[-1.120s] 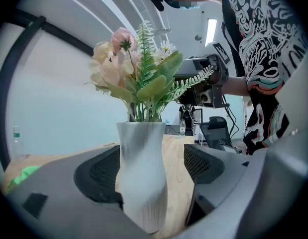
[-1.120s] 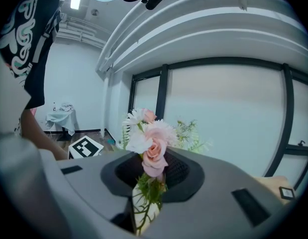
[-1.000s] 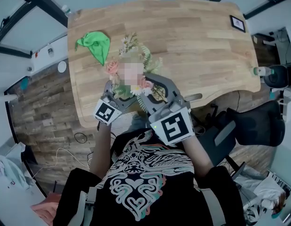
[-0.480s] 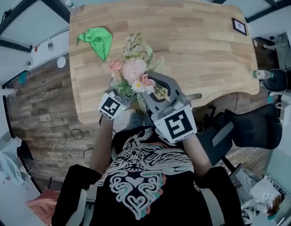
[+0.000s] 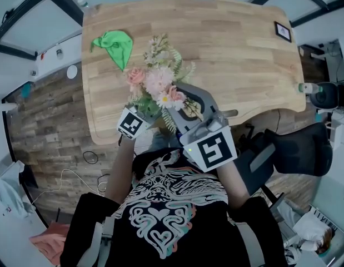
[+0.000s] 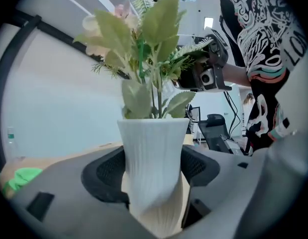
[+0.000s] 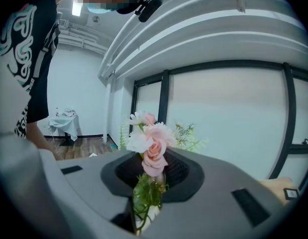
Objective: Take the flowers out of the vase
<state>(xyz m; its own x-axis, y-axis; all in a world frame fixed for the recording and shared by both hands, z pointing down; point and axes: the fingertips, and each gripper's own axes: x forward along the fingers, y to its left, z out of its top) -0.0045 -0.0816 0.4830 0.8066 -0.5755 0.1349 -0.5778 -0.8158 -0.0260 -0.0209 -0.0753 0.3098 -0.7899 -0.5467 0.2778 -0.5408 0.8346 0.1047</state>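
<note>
Left gripper (image 6: 154,193): my fingers (image 6: 106,171) have just been closing, and their pads now press both sides of the ribbed white vase (image 6: 154,148), which stands upright between them. Right gripper (image 7: 146,203): my fingers (image 7: 181,171) stand narrowly apart, clamped on the green stems of the flowers (image 7: 153,148) just below the pink blooms. The stems are in the vase mouth. In the head view the bouquet is at the near edge of the wooden surface (image 5: 233,49).
</note>
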